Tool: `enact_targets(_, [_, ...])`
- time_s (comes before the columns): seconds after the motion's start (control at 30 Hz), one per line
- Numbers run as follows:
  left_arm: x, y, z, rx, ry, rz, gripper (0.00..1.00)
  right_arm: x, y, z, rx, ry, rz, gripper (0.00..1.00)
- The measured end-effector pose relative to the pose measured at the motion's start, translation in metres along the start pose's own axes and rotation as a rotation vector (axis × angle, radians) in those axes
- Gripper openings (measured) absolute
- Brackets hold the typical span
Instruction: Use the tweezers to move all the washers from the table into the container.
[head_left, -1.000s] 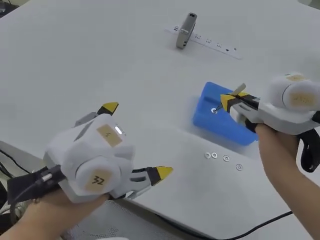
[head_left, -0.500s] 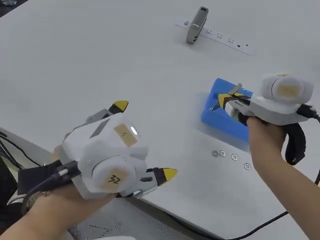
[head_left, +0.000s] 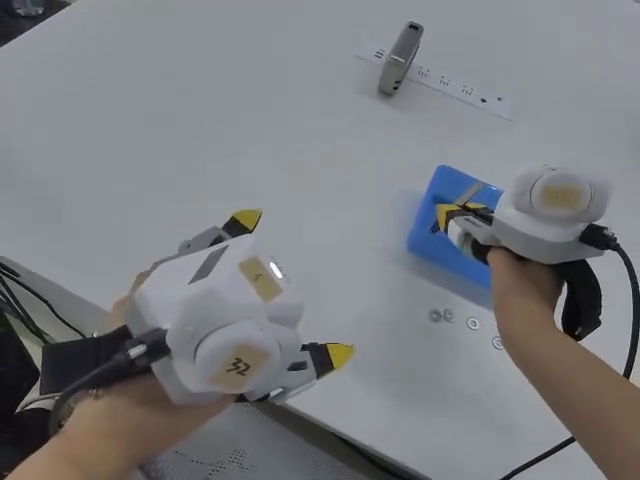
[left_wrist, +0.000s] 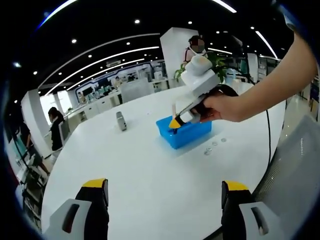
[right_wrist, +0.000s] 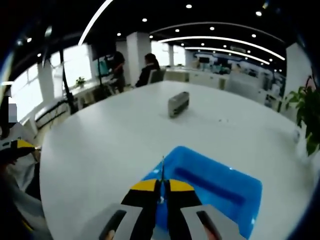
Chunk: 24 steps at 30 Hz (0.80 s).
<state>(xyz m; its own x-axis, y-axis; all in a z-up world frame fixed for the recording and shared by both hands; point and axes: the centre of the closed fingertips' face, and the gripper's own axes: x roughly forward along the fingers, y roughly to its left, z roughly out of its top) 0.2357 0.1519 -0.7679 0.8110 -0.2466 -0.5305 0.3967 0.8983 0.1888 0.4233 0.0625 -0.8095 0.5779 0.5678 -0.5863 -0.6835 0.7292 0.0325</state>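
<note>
Down at 7 o'clock in the head view, the left gripper (head_left: 291, 286) sits in the person's hand. It has a chunky white plastic shell with yellow-capped jaws spread wide and nothing between them. A round tan sticker (head_left: 238, 368) on its rear face reads "32" (a second sticker on top is too blurred to read). In the left gripper view, the same yellow tips stand far apart over the smooth white table (head_left: 200, 120).

Up at 1 o'clock lies a long white power strip (head_left: 445, 84), with a slim grey metallic block (head_left: 400, 58) standing at its left end.

Moving right to 3 o'clock, there's the container (head_left: 430, 238), a shallow blue plastic tray with rounded corners. At 5 o'clock from it, four small flat metal washers (head_left: 448, 317) lie loose on the table, in a short row just beside the tray.

Then comes the right gripper (head_left: 447, 215), also white and rounded, with a tan disc on its back whose print I can't read. A black cable (head_left: 625, 300) trails off it. In the right gripper view, its yellow-and-black jaws are pinched almost together on the thin steel tweezers (right_wrist: 162, 172). The tips point out at 12 o'clock over the near rim of the blue tray. Whether those tips carry a washer, I can't tell.
</note>
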Motion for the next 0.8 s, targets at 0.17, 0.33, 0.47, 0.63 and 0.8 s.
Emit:
enact_targets(0.17, [0.0,0.0,0.0,0.006,0.003,0.002,0.96,-0.003,0.001,0.001,0.029,0.003,0.008,0.04])
enact_targets(0.33, [0.0,0.001,-0.001,0.015,0.008,0.006,0.96,-0.011,-0.005,0.007,0.029,-0.02,-0.015,0.03])
enact_targets(0.47, [0.0,0.0,-0.001,0.021,0.008,0.008,0.96,-0.03,-0.002,0.018,-0.002,-0.057,-0.011,0.04])
enact_targets(0.63, [0.0,-0.001,-0.001,0.029,0.01,0.005,0.97,-0.055,0.002,0.026,0.016,-0.09,0.001,0.04])
enact_targets(0.8, [0.0,-0.003,-0.001,0.034,0.01,-0.002,0.98,-0.076,0.006,0.03,0.021,-0.121,0.005,0.03])
